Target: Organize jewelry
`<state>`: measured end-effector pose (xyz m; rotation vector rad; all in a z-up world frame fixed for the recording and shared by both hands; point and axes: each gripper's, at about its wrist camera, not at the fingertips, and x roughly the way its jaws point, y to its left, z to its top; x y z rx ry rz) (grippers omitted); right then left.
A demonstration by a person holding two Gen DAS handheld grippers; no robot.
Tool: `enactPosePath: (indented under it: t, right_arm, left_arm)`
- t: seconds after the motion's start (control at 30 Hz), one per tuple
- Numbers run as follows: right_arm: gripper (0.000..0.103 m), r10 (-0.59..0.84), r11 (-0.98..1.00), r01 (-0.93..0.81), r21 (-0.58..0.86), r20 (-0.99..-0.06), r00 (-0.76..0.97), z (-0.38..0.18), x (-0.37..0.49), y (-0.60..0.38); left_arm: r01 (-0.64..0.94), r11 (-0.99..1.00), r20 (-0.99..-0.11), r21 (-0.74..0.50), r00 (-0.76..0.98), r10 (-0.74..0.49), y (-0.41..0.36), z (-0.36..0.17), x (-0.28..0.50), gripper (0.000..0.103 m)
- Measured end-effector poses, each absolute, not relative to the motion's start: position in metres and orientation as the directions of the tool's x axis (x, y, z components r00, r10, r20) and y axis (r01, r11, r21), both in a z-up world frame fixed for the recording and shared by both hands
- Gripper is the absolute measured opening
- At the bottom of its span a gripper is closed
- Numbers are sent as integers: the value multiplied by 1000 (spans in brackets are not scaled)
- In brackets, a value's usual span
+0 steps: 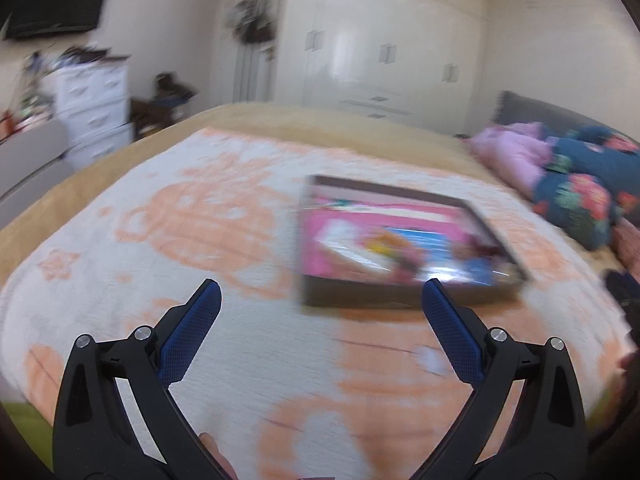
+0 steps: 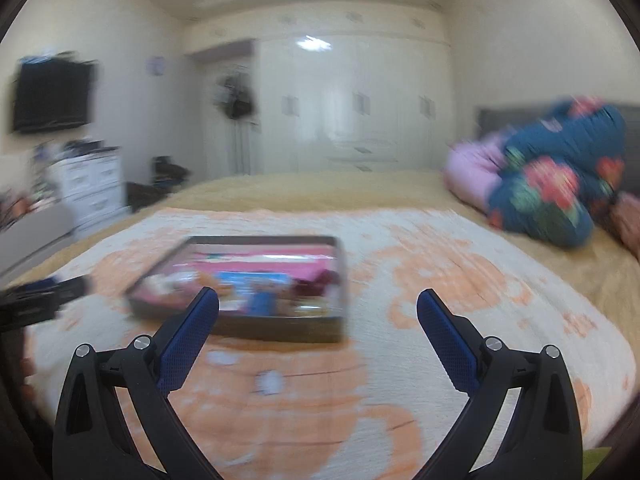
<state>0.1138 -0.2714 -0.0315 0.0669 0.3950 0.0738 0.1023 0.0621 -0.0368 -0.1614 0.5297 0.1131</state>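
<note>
A dark shallow box (image 1: 404, 298) with pink lining and colourful, blurred contents lies on the bed; it also shows in the right wrist view (image 2: 276, 330). A small pale item (image 1: 430, 358) lies on the blanket in front of the box, seen too in the right wrist view (image 2: 269, 382), with another pale speck (image 2: 219, 358) left of it. My left gripper (image 1: 322, 294) is open and empty, above the blanket just short of the box. My right gripper (image 2: 318, 302) is open and empty, to the right of the box. Both views are motion-blurred.
The bed carries a white and orange blanket (image 1: 200, 240) over a tan cover. Pink and floral bedding (image 2: 552, 184) is piled at the right by the headboard. A white drawer unit (image 1: 94, 108) and wardrobes (image 2: 360, 120) stand beyond the bed. The left gripper shows at the left edge (image 2: 36, 296).
</note>
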Motion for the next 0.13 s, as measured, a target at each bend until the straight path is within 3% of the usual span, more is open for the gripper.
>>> enactPosePath:
  t: [0.1,0.13]
  right_arm:
    - [97,-112,989,146,21,-534,838,-46,180,-320]
    - [97,-112,989,146,21,-534,838,-46,180,-320]
  left_arm:
    - [-319,942,-594,-102,780,199,125,-45,140,92]
    - [-368,925,-622,-99,748,231,144,-48,151,92]
